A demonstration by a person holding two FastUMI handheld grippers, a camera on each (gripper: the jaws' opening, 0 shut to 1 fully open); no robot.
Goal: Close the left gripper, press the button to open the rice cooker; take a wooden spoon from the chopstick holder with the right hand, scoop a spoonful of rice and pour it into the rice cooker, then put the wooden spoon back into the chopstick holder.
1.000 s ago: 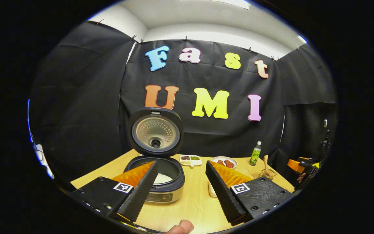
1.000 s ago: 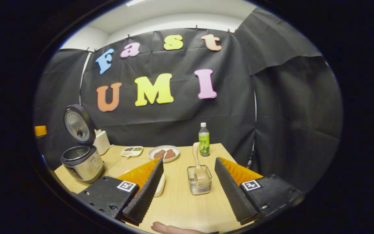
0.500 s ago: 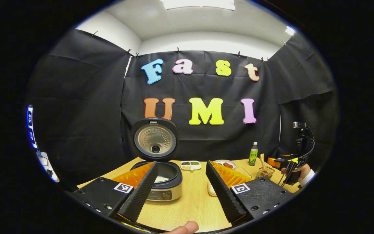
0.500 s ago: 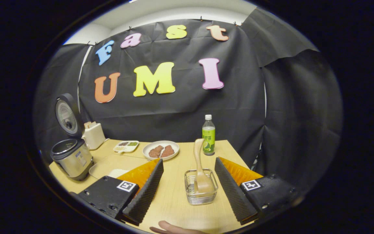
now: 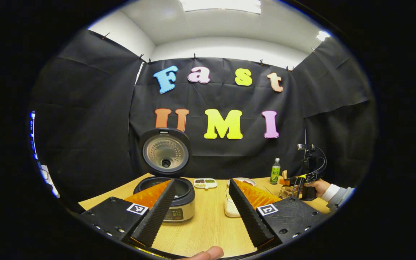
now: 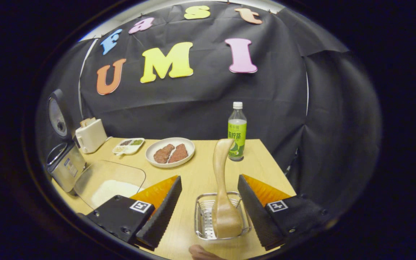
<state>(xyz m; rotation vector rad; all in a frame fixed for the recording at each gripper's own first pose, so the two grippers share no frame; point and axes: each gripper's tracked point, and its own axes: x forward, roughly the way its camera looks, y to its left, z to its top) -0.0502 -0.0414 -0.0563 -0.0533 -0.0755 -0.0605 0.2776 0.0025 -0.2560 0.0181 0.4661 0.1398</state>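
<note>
Looking along the left gripper point(image 5: 200, 213) in the left gripper view, its jaws stand wide with nothing between them, held back over the near edge of the table point(image 5: 208, 227). The rice cooker point(image 5: 168, 200) sits just beyond the left finger with its lid point(image 5: 164, 151) standing upright and the pot open, so the button press is judged done. Compared with a second ago, the cooker looks smaller and farther off: the left gripper has drawn back from it. At the far right of this view, a hand point(image 5: 318, 187) and pale sleeve now hold the right gripper by the chopstick holder, where a second ago only its edge showed.

In the right gripper view, the right gripper point(image 6: 209, 213) has its jaws wide, empty, straddling the chopstick holder point(image 6: 202, 216), a wire basket on the table. The wooden spoon point(image 6: 222, 195) stands in it, bowl down and handle leaning up and slightly back between the fingers, not yet touched. Over the last second the basket and spoon have grown much larger, so the gripper has closed in; the grasp on the spoon looks to be the step in hand. A clear container of rice point(image 6: 112, 184) lies to the left, a plate point(image 6: 170, 151) with two brown pieces behind.

As for writing, a green bottle point(image 6: 237, 131) carries a label, and square coded markers sit on the gripper fingers; the cooker's lid bears a small mark too fine to make out.
</note>
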